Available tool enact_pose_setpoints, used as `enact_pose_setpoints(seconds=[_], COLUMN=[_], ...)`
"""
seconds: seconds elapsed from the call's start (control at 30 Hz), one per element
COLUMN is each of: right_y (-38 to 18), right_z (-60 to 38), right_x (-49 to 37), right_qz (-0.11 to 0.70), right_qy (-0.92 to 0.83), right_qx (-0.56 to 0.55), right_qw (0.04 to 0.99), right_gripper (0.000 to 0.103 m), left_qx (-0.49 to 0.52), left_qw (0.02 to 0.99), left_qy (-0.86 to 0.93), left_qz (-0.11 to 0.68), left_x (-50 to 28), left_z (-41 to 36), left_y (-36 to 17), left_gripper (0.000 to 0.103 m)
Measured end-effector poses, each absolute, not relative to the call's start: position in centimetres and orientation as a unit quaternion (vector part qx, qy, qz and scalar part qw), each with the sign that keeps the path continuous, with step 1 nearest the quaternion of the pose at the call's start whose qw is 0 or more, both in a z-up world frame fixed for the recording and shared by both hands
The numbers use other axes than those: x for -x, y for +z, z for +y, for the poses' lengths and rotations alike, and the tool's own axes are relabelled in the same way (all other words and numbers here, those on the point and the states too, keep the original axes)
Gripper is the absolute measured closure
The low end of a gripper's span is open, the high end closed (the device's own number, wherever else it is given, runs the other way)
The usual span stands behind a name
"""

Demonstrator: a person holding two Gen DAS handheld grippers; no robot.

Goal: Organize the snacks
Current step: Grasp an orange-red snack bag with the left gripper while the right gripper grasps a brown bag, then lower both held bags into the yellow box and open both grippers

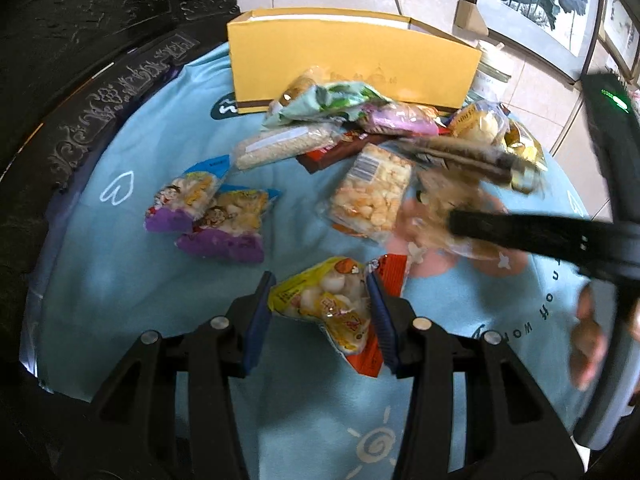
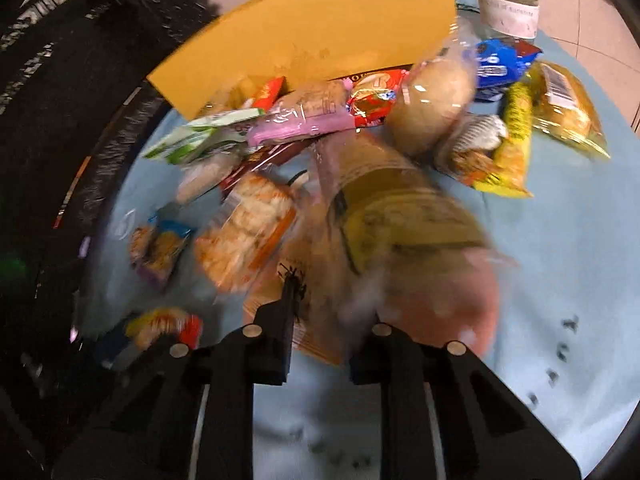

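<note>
Our left gripper (image 1: 320, 304) clamps a yellow-and-red plastic snack packet (image 1: 325, 300) near the blue tablecloth's (image 1: 120, 280) front edge. Our right gripper (image 2: 320, 320) seems to grasp a blurred brownish snack bag (image 2: 384, 216). Farther back stands the yellow cardboard box (image 1: 352, 60).

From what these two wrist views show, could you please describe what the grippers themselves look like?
The left gripper has black angular linkage arms with round silver pivot pins, ending in blue ribbed pads. The right gripper has the same black frame and silver pins; its pad colour is lost in blur. In the left view its black body carries a green indicator light, and bare fingers show, with no sleeve visible.
</note>
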State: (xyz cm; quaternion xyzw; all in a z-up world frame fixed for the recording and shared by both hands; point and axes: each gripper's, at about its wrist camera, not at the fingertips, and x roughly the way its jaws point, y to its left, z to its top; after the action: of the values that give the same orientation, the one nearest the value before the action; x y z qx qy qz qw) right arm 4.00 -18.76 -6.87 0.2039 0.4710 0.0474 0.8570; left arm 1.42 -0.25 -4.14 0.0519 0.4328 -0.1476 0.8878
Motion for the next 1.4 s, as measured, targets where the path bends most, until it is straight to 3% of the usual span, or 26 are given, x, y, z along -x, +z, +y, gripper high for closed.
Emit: enact_pose_setpoints(seconds=[0.23,0.37,0.43,0.57,0.7,0.87,1.1,1.4], right_y=[-6.1,-6.5,-7.1,-6.6,-6.7,-7.9,-5.8,0.6], right_z=[-20.9,-20.3,-20.3,-19.7,-19.2,-18.2,-21.5,-24.8], right_x=[0.6,0.8,0.6,0.2,-1.3,-1.4,2.7,5.7], right_qz=[0.46,0.473,0.484,0.474,0.473,0.486,0.465,0.374], right_qy=[0.064,0.047,0.041,0.016,-0.016,-0.026,0.008,0.015], right_qx=[-0.214,-0.164,-0.156,-0.149,-0.142,-0.101,-0.132,-0.155], right_qw=[0.859,0.864,0.86,0.868,0.87,0.868,0.875,0.914], right_gripper=[0.085,0.083,0.079,0.053,0.053,0.07,0.07,0.07], left_qx=[-0.051,-0.056,-0.056,-0.058,-0.058,-0.061,-0.059,-0.059], left_qw=[0.893,0.889,0.887,0.886,0.886,0.882,0.89,0.913], left_qy=[-0.149,-0.152,-0.152,-0.152,-0.151,-0.15,-0.159,-0.181], left_qz=[0.421,0.427,0.432,0.435,0.434,0.442,0.424,0.362], left_x=[-1.4,-1.2,-1.2,-1.2,-1.3,-1.7,-1.0,-1.3], left_z=[-0.3,-0.8,-1.0,-1.2,-1.1,-1.3,-1.2,-2.6], left_y=[-3.1,-3.7,-4.1,-4.3,-4.2,-4.9,-3.3,3.8], left_gripper=[0.056,0.056,0.056,0.056,0.056,0.056,0.056,0.056])
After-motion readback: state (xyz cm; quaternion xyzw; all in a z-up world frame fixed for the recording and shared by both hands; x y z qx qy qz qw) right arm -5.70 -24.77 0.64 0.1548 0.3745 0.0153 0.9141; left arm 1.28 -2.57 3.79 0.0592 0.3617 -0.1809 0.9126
